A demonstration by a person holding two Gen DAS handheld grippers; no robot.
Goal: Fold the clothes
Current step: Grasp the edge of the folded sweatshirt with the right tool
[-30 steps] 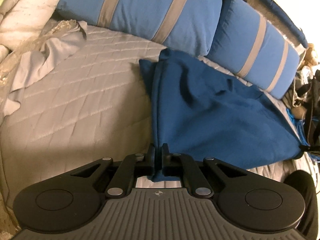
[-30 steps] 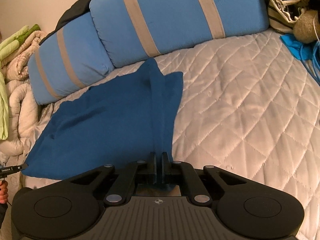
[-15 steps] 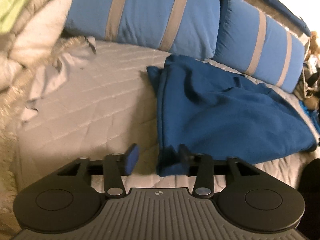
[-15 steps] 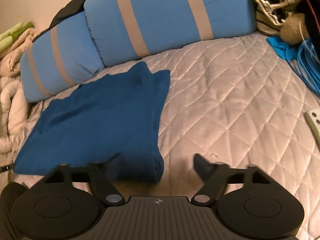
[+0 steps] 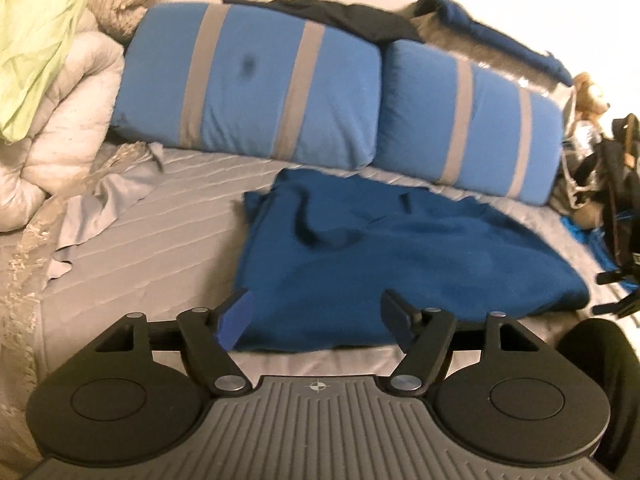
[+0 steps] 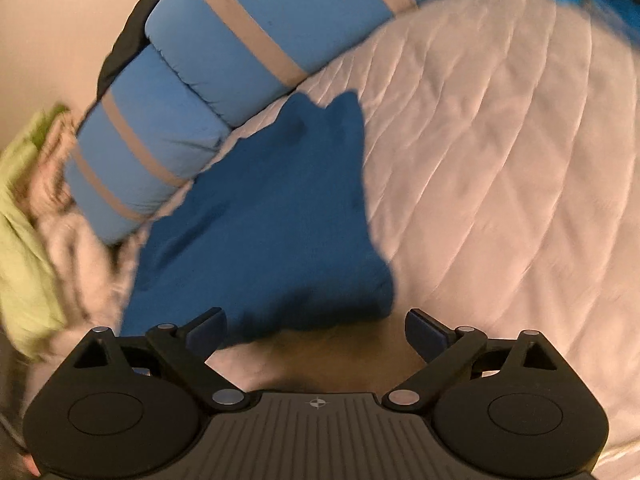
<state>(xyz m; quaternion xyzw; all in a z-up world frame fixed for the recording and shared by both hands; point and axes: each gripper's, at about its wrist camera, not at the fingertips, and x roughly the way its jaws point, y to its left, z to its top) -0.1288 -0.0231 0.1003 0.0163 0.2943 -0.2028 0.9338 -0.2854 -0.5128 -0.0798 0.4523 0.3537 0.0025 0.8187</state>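
Note:
A dark blue garment (image 5: 400,252) lies folded over on the quilted bed, below the pillows. It also shows in the right wrist view (image 6: 272,232), which is blurred. My left gripper (image 5: 316,320) is open and empty, just above the garment's near edge. My right gripper (image 6: 316,332) is open and empty, its jaws wide apart at the garment's near right corner. Neither gripper holds cloth.
Two blue pillows with grey stripes (image 5: 256,92) (image 5: 472,120) line the back of the bed. A grey cloth (image 5: 104,200) and heaped bedding (image 5: 52,92) lie at the left. Bags and cables (image 5: 612,200) crowd the right edge. The grey quilt (image 6: 500,160) spreads to the right.
Both grippers were shut on the garment's near edge a second ago. They opened, let it drop onto the bed, and have pulled back. The right wrist view has swung and tilted.

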